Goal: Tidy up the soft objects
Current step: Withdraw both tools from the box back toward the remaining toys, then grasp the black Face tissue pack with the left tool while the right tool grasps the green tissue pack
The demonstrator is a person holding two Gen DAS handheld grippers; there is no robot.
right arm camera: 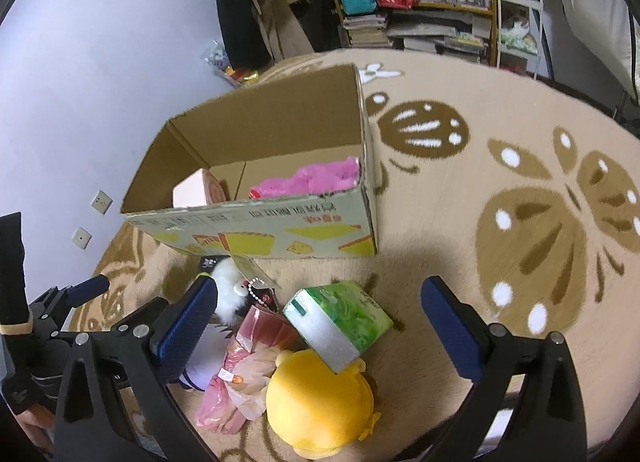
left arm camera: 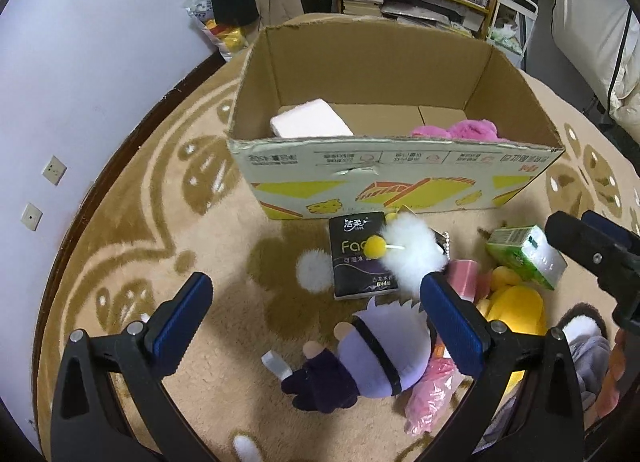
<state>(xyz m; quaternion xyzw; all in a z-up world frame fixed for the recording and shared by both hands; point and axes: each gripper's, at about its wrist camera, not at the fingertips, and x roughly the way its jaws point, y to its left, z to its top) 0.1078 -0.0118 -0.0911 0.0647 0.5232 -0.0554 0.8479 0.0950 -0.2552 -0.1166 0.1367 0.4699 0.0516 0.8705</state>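
The cardboard box (left arm camera: pixel 394 177) lies open above, its middle floor bare; toys (right arm camera: pixel 320 402) crowd its front wall.

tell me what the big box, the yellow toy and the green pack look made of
Box: corrugated cardboard, matte brown inside, printed outside; the cut rim looks ragged.
Yellow toy: plush fabric, a soft, short, fuzzy nap, probably stuffed.
Green pack: likely tissues in thin plastic film; its end shows a glossy, reflective sheen.
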